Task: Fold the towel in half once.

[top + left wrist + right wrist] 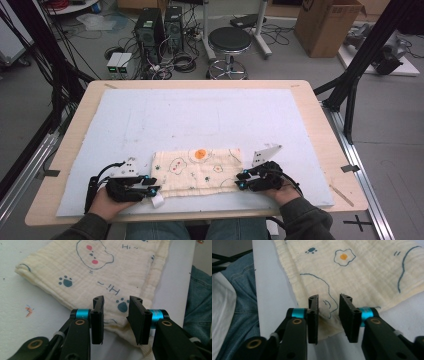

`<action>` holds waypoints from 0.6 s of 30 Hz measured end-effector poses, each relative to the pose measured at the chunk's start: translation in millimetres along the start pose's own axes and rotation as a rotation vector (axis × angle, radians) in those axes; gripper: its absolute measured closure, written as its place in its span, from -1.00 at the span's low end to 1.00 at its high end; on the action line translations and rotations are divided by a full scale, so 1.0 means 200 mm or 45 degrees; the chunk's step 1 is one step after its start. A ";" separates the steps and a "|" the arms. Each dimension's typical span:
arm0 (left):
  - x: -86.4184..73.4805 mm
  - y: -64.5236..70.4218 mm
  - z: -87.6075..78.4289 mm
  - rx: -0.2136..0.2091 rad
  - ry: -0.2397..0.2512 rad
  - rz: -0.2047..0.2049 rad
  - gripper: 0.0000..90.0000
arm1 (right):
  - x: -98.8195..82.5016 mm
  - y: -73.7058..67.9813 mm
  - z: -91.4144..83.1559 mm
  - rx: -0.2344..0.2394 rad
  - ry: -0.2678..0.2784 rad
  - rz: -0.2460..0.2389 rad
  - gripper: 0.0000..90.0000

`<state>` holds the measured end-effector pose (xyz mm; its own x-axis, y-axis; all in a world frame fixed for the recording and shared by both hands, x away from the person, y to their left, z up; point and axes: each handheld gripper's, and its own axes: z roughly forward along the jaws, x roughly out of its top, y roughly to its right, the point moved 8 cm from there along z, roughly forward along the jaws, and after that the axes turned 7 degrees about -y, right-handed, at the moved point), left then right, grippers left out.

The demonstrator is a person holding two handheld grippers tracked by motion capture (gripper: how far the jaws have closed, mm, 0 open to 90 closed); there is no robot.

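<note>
A folded cream cloth (197, 172) printed with paw marks, a bear and a fried egg lies flat near the front of the pale blue mat (200, 115). My left gripper (152, 186) rests at the cloth's left end. In the left gripper view its jaws (116, 302) stand apart over the near corner of the cloth (100, 272), pressing nothing. At the cloth's right end sits my right gripper (241, 180). The right gripper view has its jaws (329, 300) apart astride the cloth's (367, 272) corner edge, pads off the fabric.
The mat covers a wooden table (75, 130), whose front edge runs just behind both hands. A small white tag (157, 201) pokes out by the left gripper. The person's jeans (242, 290) lie below the edge. A stool (229, 42), computer towers (150, 30) and a cardboard box (325, 25) stand beyond.
</note>
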<state>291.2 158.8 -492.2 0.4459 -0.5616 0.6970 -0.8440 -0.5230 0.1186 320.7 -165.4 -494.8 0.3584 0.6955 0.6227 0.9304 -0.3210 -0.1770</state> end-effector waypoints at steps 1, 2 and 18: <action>0.00 0.00 0.00 0.007 0.005 -0.007 0.56 | 0.00 0.00 0.00 0.004 -0.004 0.004 0.67; 0.00 -0.01 0.00 0.012 0.001 -0.006 0.61 | 0.00 0.00 0.00 0.010 -0.001 0.001 0.71; 0.03 -0.02 -0.06 0.038 0.091 -0.019 0.97 | 0.04 -0.02 -0.07 0.011 0.088 0.006 0.88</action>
<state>294.5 164.8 -479.5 0.4352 -0.5068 0.7442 -0.8277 -0.5505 0.1091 318.9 -167.2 -477.8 0.3572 0.6479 0.6728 0.9293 -0.3187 -0.1865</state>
